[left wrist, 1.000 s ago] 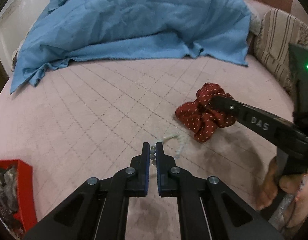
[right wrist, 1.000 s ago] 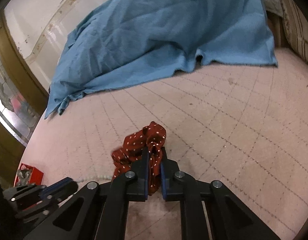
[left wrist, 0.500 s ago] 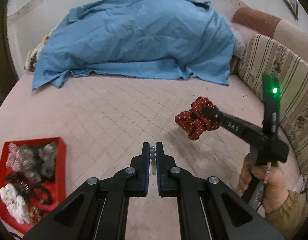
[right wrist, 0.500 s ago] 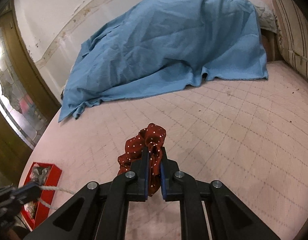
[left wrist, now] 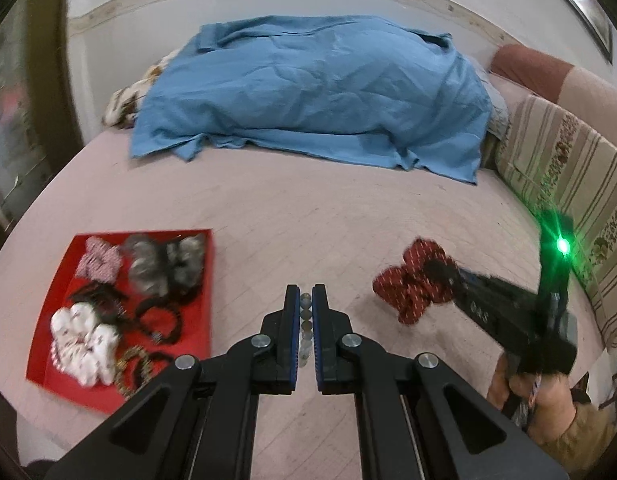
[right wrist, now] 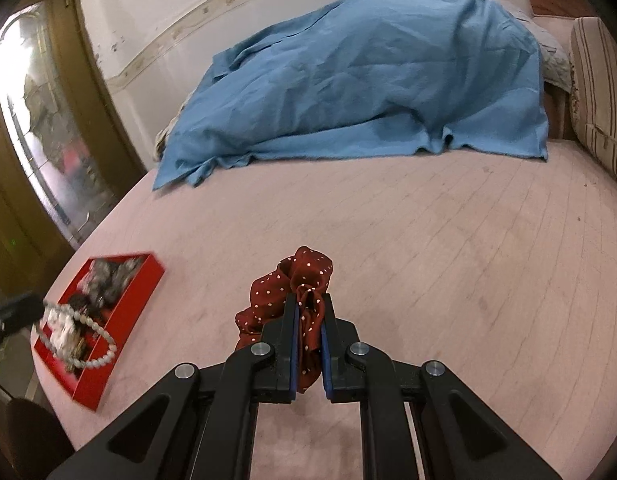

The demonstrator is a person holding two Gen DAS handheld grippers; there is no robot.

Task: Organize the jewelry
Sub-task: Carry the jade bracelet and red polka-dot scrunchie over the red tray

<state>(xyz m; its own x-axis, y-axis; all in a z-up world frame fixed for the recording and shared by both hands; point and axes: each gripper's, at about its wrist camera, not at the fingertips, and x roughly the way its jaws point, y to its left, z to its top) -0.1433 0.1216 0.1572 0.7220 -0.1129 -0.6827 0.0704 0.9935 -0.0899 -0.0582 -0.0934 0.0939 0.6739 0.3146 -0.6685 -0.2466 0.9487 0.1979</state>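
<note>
My left gripper (left wrist: 305,296) is shut on a pale bead necklace (left wrist: 305,322), held above the pink bed cover. The necklace also hangs in a loop at the left of the right wrist view (right wrist: 93,330), over the red tray. My right gripper (right wrist: 309,305) is shut on a dark red polka-dot scrunchie (right wrist: 304,276), lifted off the cover; it also shows in the left wrist view (left wrist: 412,280). The red tray (left wrist: 206,280) lies at the left and holds several scrunchies and dark bead strings; it also shows in the right wrist view (right wrist: 136,300).
A blue blanket (left wrist: 316,88) covers a heap at the back of the bed. A striped cushion (left wrist: 564,168) lines the right side. A wooden-framed glass door (right wrist: 36,128) stands at the left. The pink quilted cover (right wrist: 448,264) spreads between them.
Both grippers have lifted up and back from the cover with their items. The left one has swung toward the red tray, which has come fully into view.
</note>
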